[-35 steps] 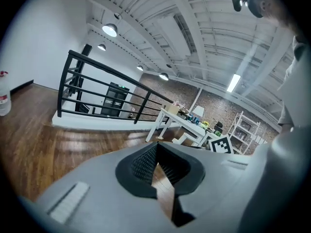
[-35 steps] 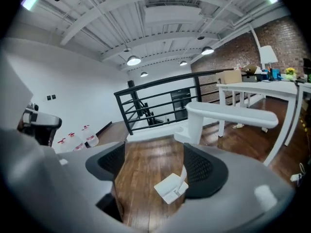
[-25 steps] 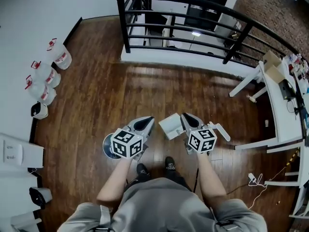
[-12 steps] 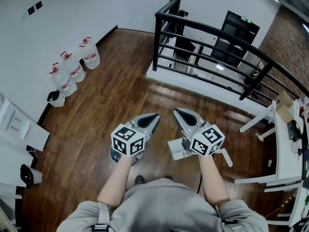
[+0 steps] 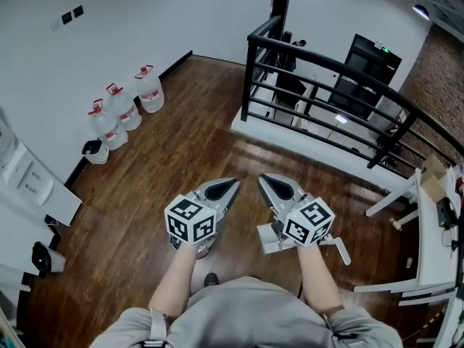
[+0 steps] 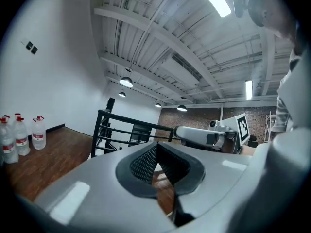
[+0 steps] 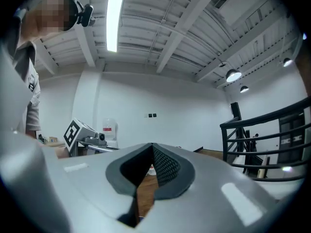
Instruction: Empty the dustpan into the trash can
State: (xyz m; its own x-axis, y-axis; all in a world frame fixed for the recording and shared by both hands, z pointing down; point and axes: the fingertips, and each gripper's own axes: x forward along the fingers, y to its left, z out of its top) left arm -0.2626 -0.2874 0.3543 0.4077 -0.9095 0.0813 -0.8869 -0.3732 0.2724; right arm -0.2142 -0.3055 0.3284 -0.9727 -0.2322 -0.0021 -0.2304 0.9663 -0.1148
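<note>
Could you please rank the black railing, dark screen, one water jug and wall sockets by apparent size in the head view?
1. black railing
2. dark screen, partly hidden behind the railing
3. water jug
4. wall sockets, farthest off, so their true size is unsure

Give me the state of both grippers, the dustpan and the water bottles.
left gripper: jaws shut, nothing between them.
right gripper: jaws shut, nothing between them.
dustpan: below the right gripper, partly hidden by it, not between its jaws.
water bottles: three, upright, caps on.
</note>
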